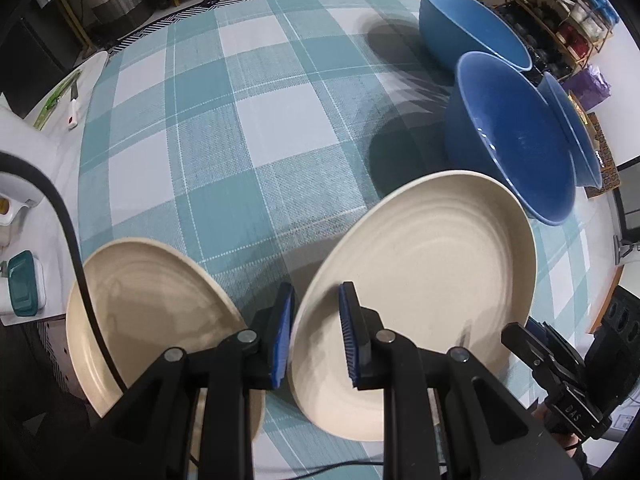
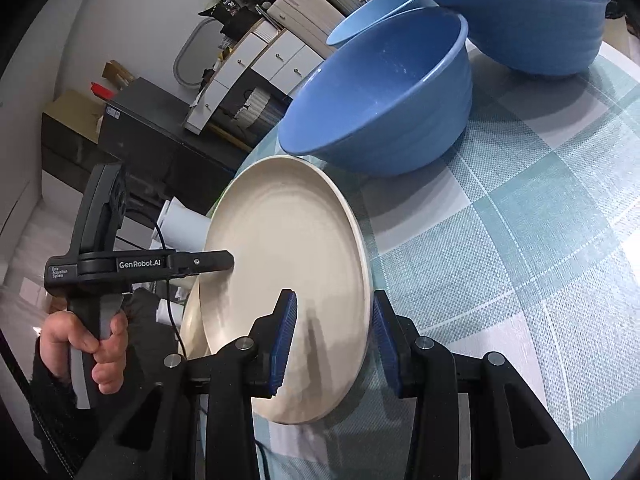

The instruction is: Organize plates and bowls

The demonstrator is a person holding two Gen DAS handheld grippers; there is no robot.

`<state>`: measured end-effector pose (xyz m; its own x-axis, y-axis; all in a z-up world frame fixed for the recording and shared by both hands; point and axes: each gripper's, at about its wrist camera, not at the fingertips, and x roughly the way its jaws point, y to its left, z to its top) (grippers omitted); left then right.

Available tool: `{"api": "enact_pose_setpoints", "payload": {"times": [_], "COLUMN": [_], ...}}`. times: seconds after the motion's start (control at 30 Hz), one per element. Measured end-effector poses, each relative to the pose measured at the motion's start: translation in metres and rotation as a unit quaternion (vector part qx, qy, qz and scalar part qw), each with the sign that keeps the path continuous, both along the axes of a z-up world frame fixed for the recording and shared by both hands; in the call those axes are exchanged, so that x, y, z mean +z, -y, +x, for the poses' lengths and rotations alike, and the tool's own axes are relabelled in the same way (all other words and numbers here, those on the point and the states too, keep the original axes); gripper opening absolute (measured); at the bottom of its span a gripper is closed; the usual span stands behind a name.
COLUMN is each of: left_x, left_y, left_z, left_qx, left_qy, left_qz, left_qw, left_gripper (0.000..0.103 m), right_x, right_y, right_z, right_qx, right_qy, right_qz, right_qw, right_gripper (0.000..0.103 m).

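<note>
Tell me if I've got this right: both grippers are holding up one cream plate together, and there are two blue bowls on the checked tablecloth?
Nearly. There are three blue bowls, not two; the right wrist view shows all three. The rest holds: the left gripper and right gripper both hold the cream plate above the checked tablecloth.

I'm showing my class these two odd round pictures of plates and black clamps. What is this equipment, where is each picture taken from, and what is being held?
There is no robot here. A person holds a handheld two-finger gripper in each hand, and each gripper carries a wide-angle camera looking along its fingers.

The left camera's view shows the left gripper clamped on the rim of a cream plate. The right camera's view shows the right gripper clamped on the same plate's opposite rim, with the person's hand on the other gripper's handle.

On the checked tablecloth sit a second cream plate and three blue bowls.
</note>
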<state>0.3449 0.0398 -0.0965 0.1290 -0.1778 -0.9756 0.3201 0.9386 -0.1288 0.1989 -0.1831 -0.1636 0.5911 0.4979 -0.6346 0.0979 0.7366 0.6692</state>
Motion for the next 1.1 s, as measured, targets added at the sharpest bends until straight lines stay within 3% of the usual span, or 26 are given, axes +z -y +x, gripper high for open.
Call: {"api": "enact_pose_setpoints", "payload": {"times": [0.73,1.1], "left_x": [0.022,0.023], "left_y": [-0.002,-0.016], "left_z": [-0.019,-0.019], "left_qx": [-0.008,0.009], "left_qy": [0.002,-0.011], "left_qz": [0.006,0.0], "left_qw": [0.9999,0.9999], "left_gripper": [0.021,0.022], "right_x": [0.009,0.039], "right_y": [0.014,0.005], "right_z": [-0.02,-0.007], "right_qx": [0.009,0.026], "right_qy": [-0.009,0.007], "right_qz": [0.042,0.002], "right_qw": [0.999,1.0], "right_gripper": [0.039,0.039]}}
